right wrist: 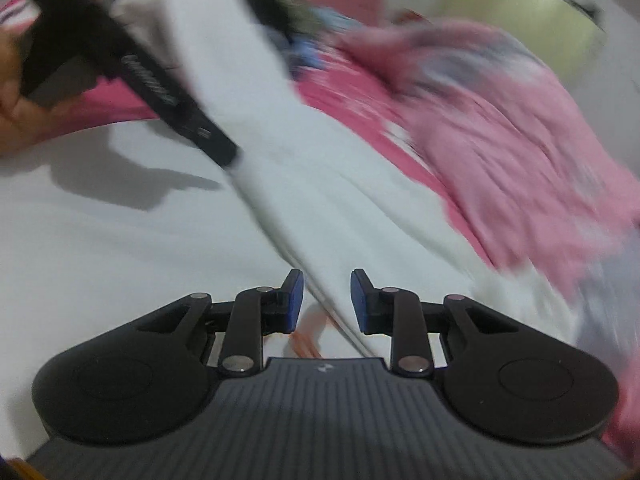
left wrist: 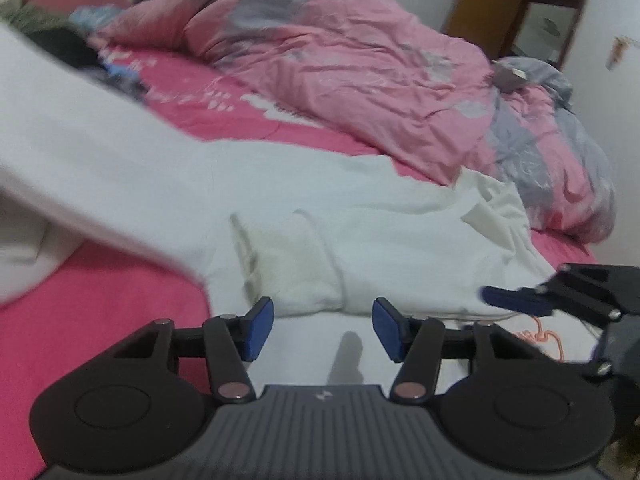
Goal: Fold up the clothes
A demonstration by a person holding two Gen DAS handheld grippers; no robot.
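Both tongs stand open over the white garment point(left wrist: 360, 208) spread on the pink bed sheet point(left wrist: 100, 320). Our left tongs point(left wrist: 323, 330) gape at a folded cuff just ahead; our right tongs point(right wrist: 327, 304) straddle a raised fold edge. We might pinch one layer only, dragging the fold askew.

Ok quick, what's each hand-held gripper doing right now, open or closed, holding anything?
Left hand-held gripper: open, holding nothing, over the white garment.
Right hand-held gripper: open, a fold of the white garment lies between its fingers, not clamped.
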